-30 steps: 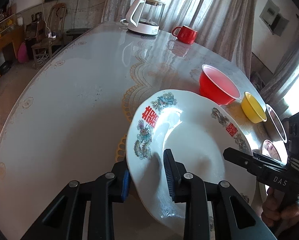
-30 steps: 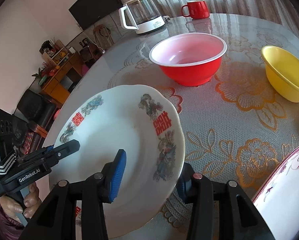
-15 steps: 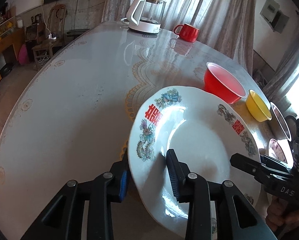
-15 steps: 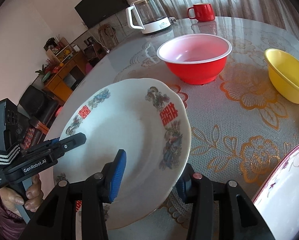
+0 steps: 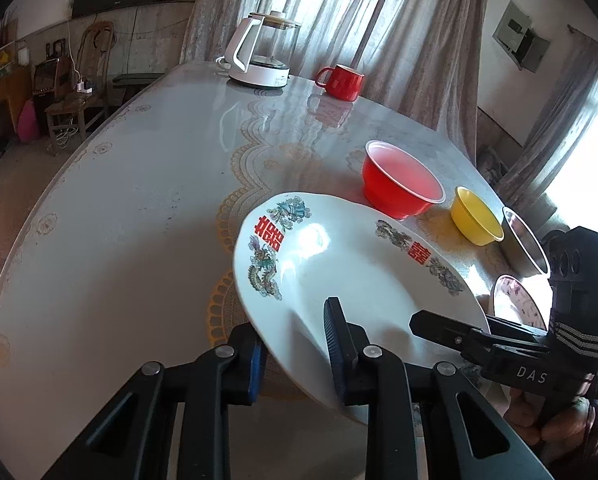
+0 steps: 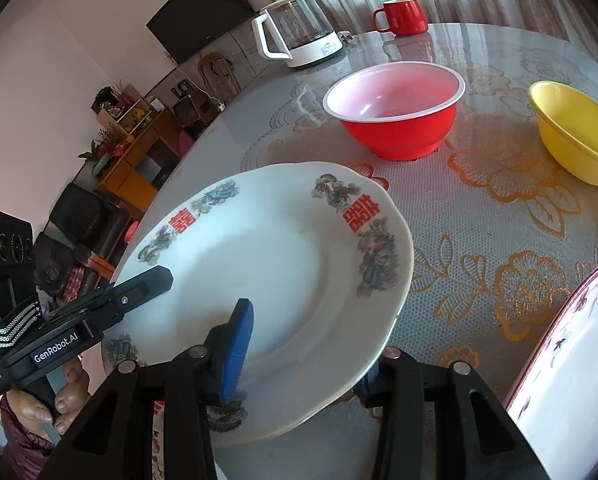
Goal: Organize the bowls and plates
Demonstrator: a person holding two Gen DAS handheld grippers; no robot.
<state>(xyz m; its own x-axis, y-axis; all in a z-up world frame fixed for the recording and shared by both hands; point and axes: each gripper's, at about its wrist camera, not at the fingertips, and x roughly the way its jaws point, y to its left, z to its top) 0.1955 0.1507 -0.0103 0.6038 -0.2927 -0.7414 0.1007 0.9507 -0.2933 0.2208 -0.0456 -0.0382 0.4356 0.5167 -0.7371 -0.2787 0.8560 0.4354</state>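
both tools straddle the white plate [image 5: 359, 280] rim from opposite sides and are closing on it — left tool [image 5: 295, 344], right tool [image 6: 307, 344] — with the purple-rimmed plate [image 6: 571, 360] just right on the counter [image 5: 139, 200].

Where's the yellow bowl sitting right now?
The yellow bowl sits on the table, right of the red bowl, beyond the held white plate.

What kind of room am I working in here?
Most likely a home living or dining room: a round table under a patterned cover, an electric kettle and red mug on it, a wall-mounted TV, and curtained windows.
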